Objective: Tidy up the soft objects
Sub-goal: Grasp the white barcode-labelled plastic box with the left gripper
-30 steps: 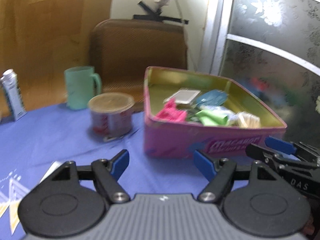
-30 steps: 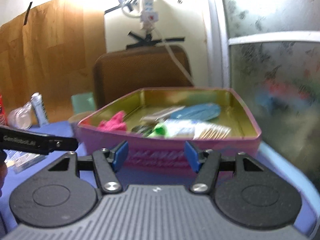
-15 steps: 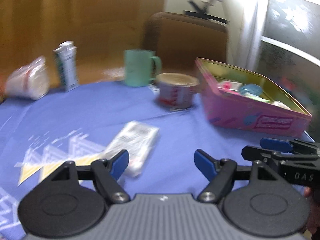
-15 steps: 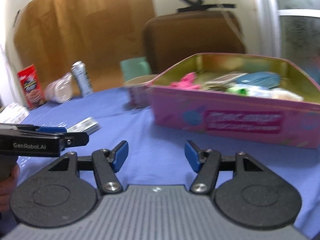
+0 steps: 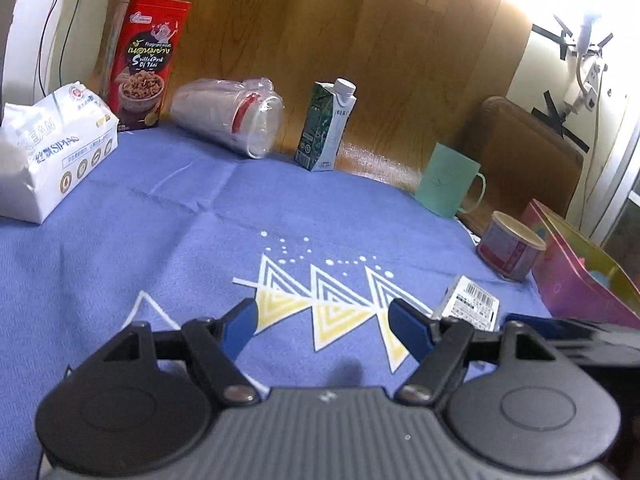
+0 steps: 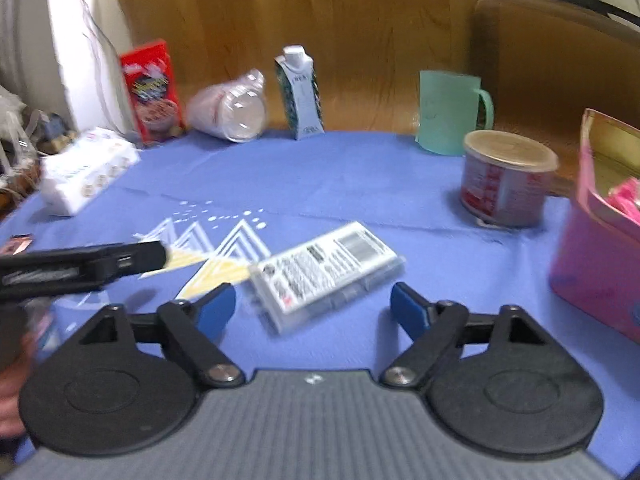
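Observation:
A flat white printed packet point(image 6: 326, 268) lies on the blue cloth just ahead of my right gripper point(image 6: 312, 310), which is open and empty; the packet also shows in the left wrist view point(image 5: 470, 304). The pink tin box point(image 6: 596, 240) with soft items inside stands at the right; its rim shows in the left wrist view point(image 5: 576, 268). My left gripper point(image 5: 324, 326) is open and empty above the cloth's triangle pattern. A white tissue pack point(image 5: 48, 148) lies at the far left, also in the right wrist view point(image 6: 86, 170).
At the back stand a red snack box point(image 5: 146, 62), a tipped clear cup sleeve point(image 5: 230, 114), a green carton point(image 5: 326, 116), a mint mug point(image 5: 450, 180) and a lidded can point(image 5: 510, 246). A brown chair back point(image 5: 528, 152) is behind.
Both grippers have swung left, away from the pink tin. The tin has slid to the right edge of both views, and the packet and left-side objects have come into view.

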A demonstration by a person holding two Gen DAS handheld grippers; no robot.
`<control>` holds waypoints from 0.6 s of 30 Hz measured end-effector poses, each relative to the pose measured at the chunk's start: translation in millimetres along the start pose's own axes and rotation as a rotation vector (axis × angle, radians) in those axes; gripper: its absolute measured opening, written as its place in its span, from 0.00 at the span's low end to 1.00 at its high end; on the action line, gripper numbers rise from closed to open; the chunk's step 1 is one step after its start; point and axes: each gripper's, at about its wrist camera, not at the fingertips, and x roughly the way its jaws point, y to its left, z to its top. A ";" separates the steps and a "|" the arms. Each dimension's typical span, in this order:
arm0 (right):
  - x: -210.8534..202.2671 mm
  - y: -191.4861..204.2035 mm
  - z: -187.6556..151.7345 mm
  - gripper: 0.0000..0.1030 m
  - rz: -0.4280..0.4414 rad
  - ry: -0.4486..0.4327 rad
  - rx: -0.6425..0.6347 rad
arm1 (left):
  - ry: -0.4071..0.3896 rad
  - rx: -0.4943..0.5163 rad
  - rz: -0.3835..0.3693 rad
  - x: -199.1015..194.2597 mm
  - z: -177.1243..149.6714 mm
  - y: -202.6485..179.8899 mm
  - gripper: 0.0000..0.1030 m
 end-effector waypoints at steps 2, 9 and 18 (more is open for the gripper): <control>13.4 6.0 4.9 0.90 -0.025 0.007 0.006 | -0.004 0.019 0.009 -0.1 -1.4 -3.1 0.72; 15.1 4.6 1.1 0.66 0.011 -0.022 -0.093 | -0.005 0.019 -0.009 -0.8 -3.3 -1.9 0.74; -50.5 -28.9 -38.5 0.39 0.072 -0.033 -0.115 | 0.111 0.085 -0.199 5.1 -5.4 -32.4 0.77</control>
